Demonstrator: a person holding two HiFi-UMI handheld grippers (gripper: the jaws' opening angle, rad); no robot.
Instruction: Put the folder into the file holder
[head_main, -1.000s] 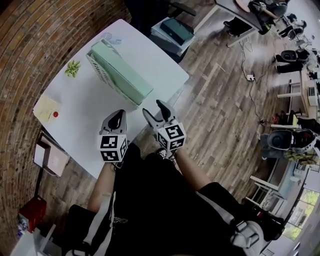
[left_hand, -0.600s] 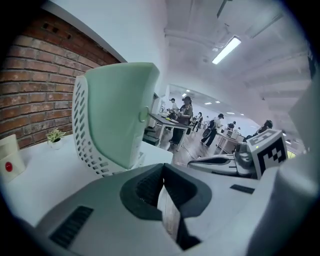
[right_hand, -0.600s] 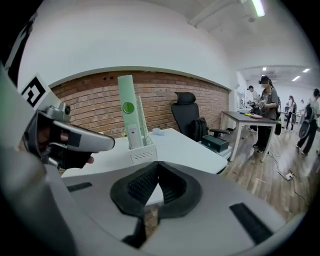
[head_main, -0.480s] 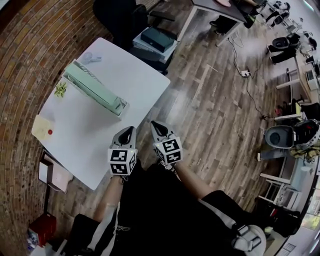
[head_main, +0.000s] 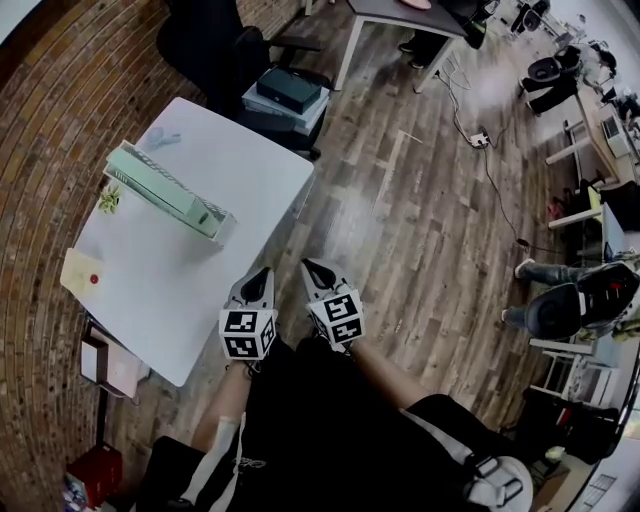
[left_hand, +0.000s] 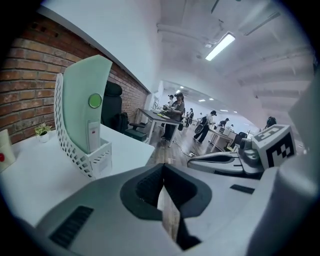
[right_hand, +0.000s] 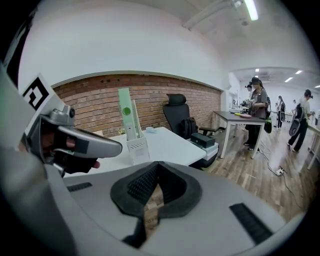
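- Both grippers have drawn back from the table since a second ago, and the table now sits farther toward the upper left of the head view. Your right jaws were apart then and are together now.
- Your left gripper has its jaws closed tip to tip with nothing between them. Only a sliver of floor shows through the gap below the tips.
- Your right gripper is the same: the pads meet and it holds nothing.
- In the head view the two grippers lie side by side at lower centre. The left tip is just beside the table's near edge and the right one is over the wood floor.
- You have the green folder standing upright inside the white file holder. Both are on the table at the upper left of the head view, well apart from both grippers.
- Your left gripper view shows that folder at the left of the frame, rising out of the holder's perforated wall.
- A small plant sits just beside the holder on the brick wall side.
- A yellow note with a red dot lies near the table's left edge.
- At the top of the head view, past the table, there is a dark chair with stacked boxes to its right.
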